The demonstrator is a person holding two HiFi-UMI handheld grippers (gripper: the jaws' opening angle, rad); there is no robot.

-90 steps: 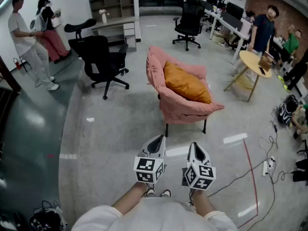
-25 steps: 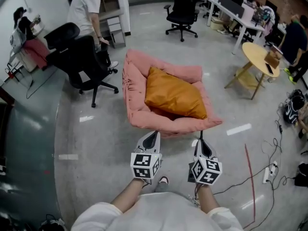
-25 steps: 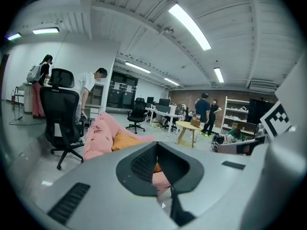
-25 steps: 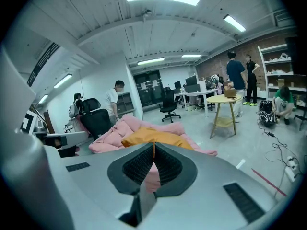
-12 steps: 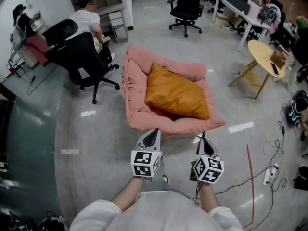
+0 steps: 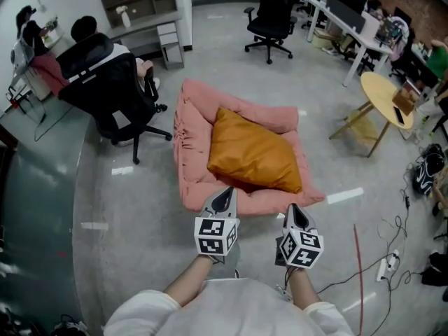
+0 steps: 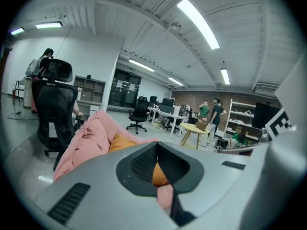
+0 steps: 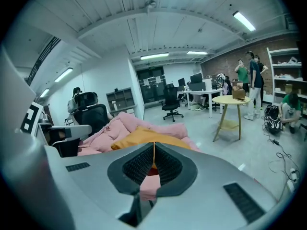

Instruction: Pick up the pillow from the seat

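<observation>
An orange pillow [image 6: 253, 152] lies on the seat of a pink padded chair [image 6: 190, 135] straight ahead of me. Both grippers hover at the chair's near edge, short of the pillow. My left gripper [image 6: 225, 194] is shut with nothing in it, its tip just over the pink front rim. My right gripper [image 6: 294, 210] is shut and empty too, at the rim's right end. The pillow [image 7: 123, 141] shows beyond the closed jaws in the left gripper view, and the pillow [image 8: 144, 135] lies just past the jaw tips in the right gripper view.
A black office chair [image 6: 112, 89] with a person seated in it stands left of the pink chair. A round wooden table [image 6: 381, 93] is at the right, desks and another office chair [image 6: 269, 16] behind. Cables and a power strip [image 6: 383, 264] lie on the floor at right.
I have moved closer to the pink chair, and both shut grippers now reach its front rim. The person at the left has sat down behind the black chair's backrest.
</observation>
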